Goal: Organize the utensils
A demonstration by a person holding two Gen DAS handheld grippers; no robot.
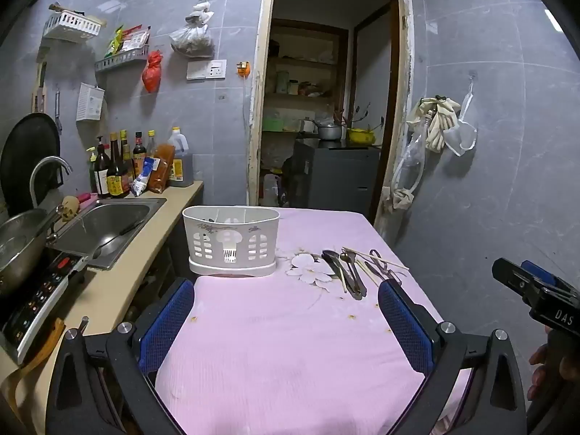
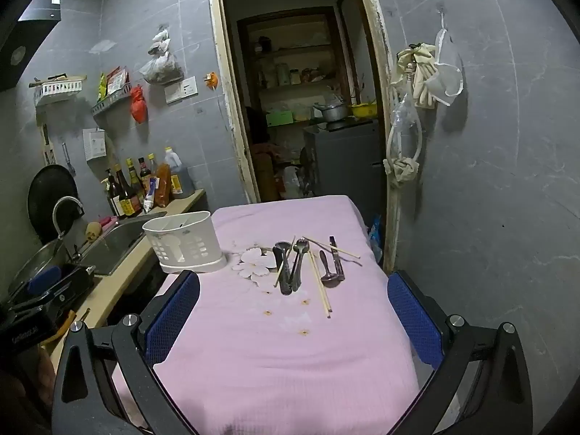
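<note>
Left wrist view: the left gripper is hanging released, gripping nothing; the utensils are lying at one o'clock, right of the caddy.

Right wrist view: the right gripper is likewise released; the crossed chopsticks at twelve o'clock on the tabletop are risking a tangled, multi-piece pickup.

Left claw wide open, right claw wide open, both tilted slightly downward

Wide-open right tool above pink cloth; loose utensils beside white caddy.
</note>
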